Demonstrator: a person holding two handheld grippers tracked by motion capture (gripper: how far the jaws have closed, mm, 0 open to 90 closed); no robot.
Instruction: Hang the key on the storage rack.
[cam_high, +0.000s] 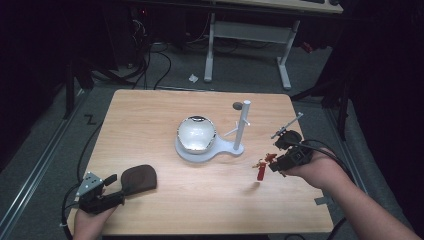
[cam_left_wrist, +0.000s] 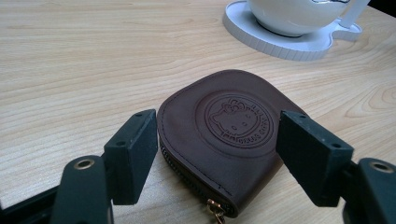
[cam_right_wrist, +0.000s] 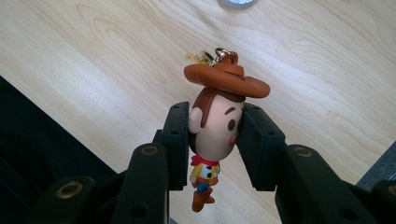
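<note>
Cowboy figure keychain is clamped by the head in your right gripper; both pads press its cheeks, hat and metal ring stick out past the jaw tips, small body dangles toward the gripper body. In the high view the figure hangs off the table surface, to the right of the white stand and nearer you than it. Your right gripper comes in from the table's right edge.

White stand is the landmark: flat white base mid-table, glossy white bowl sitting on it, upright white post on its right lobe with a thin side peg.

Brown leather pouch lies flat, left of the stand and nearer you, embossed round stamp up, zipper pull toward the gripper camera. Your left gripper has jaws wide, one pad on each side of the pouch, left pad just beside its edge, contact unclear. In the high view it sits at the pouch's left, near the table's front-left corner.
</note>
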